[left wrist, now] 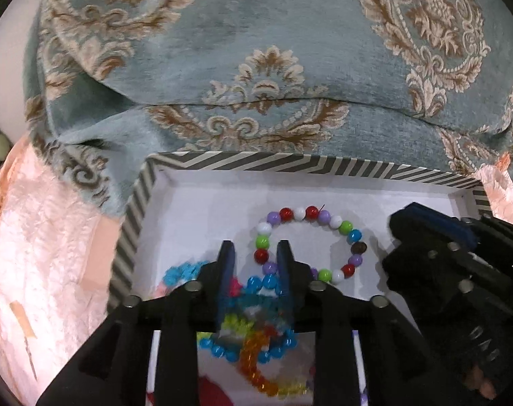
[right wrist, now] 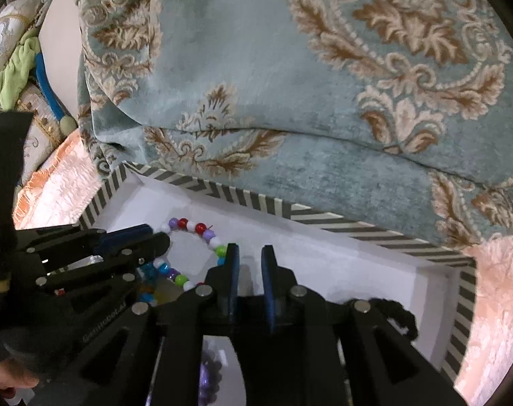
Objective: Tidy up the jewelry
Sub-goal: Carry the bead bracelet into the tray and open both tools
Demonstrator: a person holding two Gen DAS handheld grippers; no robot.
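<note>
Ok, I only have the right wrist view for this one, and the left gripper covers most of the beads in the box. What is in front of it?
Observer: In the left wrist view, a blue bead bracelet lies between the left gripper's parted fingers, tangled with an orange and yellow strand.
Operator: Is the multicoloured bracelet a whole ring?
Observer: Yes. The multicoloured bracelet forms a closed loop, flat on the floor of the striped box.
Operator: Anything else near it?
Observer: A light blue piece lies just left of the left gripper, too hidden to name.
</note>
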